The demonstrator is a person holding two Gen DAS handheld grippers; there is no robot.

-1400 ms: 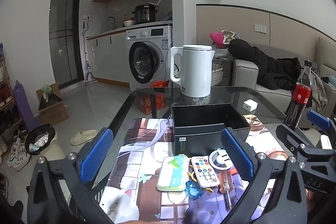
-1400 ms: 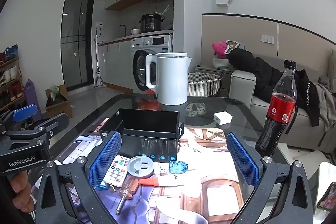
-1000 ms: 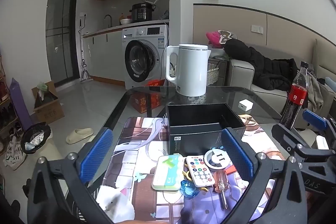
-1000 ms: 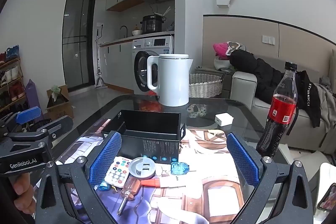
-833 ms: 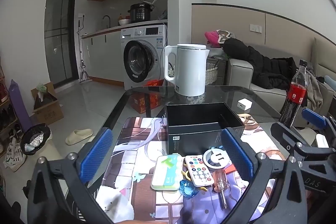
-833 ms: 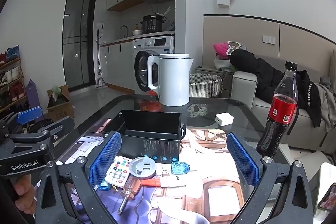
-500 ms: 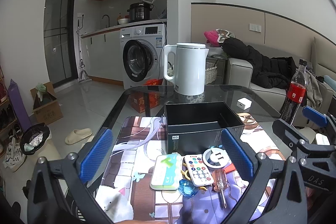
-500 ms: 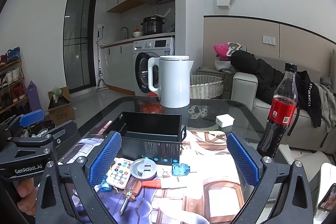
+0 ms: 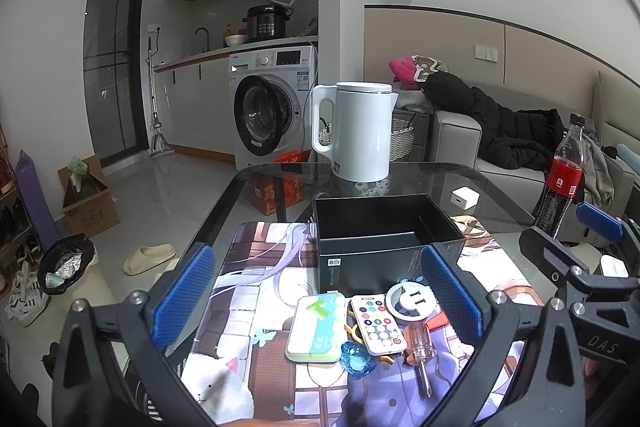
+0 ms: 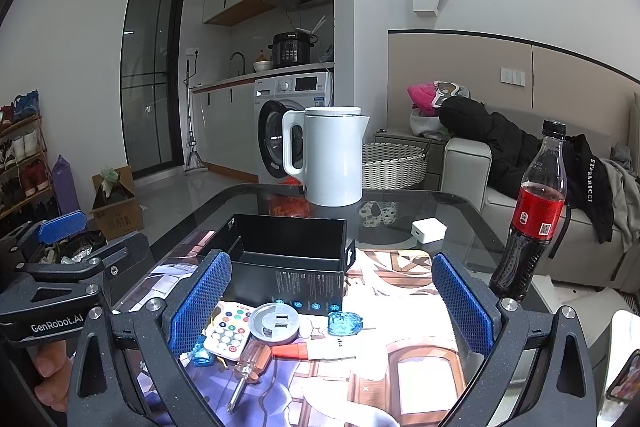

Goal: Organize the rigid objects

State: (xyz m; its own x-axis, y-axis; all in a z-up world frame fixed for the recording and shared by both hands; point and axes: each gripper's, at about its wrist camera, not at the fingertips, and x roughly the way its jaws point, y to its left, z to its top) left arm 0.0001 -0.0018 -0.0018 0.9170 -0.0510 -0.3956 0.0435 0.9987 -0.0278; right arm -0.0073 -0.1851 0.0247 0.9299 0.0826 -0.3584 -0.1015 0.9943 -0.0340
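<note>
From the left wrist, the left gripper [image 9: 318, 301] hangs with jaws wide apart, holding nothing, above a remote [image 9: 375, 323], a mint case [image 9: 317, 327] and a screwdriver [image 9: 418, 349] lying just before an open black box [image 9: 386, 241]. From the right wrist, the right gripper [image 10: 330, 305] likewise gapes empty over the same clutter; a cola bottle [image 10: 534, 217] stands to its right.

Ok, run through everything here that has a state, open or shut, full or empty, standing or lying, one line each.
left gripper: open, holding nothing
right gripper: open, holding nothing
black box: open-topped, looks empty
kettle: upright, lid shut
cola bottle: upright, capped, partly full
washing machine: door shut
screwdriver: lying flat
remote: lying face up
</note>
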